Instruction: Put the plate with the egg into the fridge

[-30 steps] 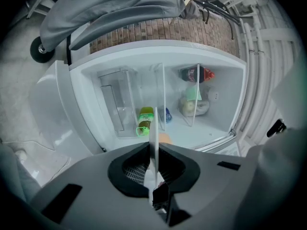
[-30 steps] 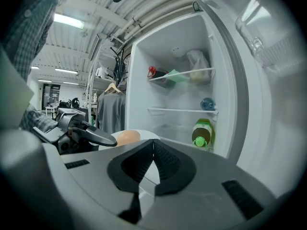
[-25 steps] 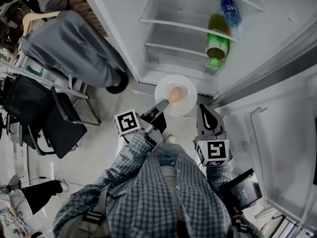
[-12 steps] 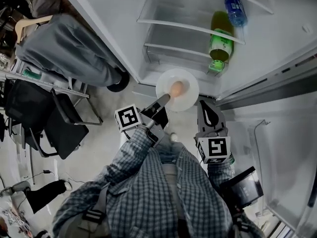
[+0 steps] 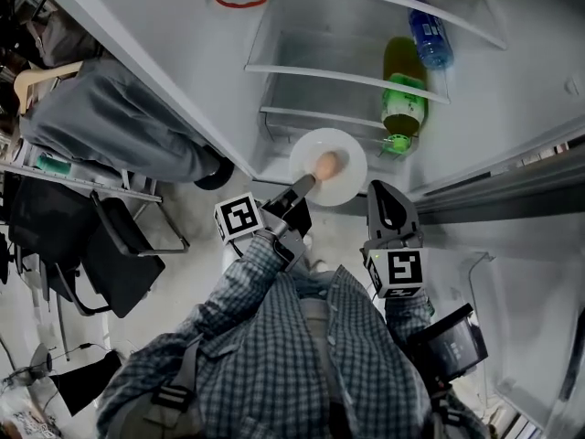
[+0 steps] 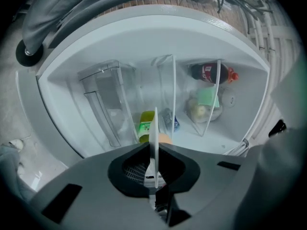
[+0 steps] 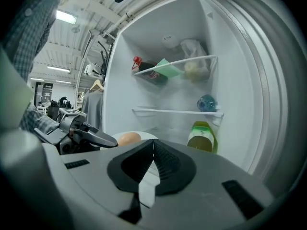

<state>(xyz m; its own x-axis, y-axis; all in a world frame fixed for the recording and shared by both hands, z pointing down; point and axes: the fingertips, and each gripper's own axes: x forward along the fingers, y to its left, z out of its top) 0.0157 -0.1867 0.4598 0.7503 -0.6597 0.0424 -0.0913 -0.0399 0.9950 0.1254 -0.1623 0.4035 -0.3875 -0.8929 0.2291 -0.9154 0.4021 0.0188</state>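
The left gripper (image 5: 305, 184) has its jaws pinched on the round white plate (image 5: 345, 185) bearing a smooth tan egg (image 5: 326, 164), near a green plastic bottle (image 5: 403, 99) in the fridge, while the right gripper (image 5: 382, 196) keeps its jaws closed and empty.

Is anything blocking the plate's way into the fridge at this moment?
Nothing visible does. The left claw holds the plate with the egg before the open fridge; the green bottle stands off to the right of its path.

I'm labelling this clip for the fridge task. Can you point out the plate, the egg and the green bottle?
plate (image 5: 353, 179), head view, bare white rim on its right side.
egg (image 5: 327, 163), head view, middle of the shell.
green bottle (image 5: 403, 110), head view, its green label.
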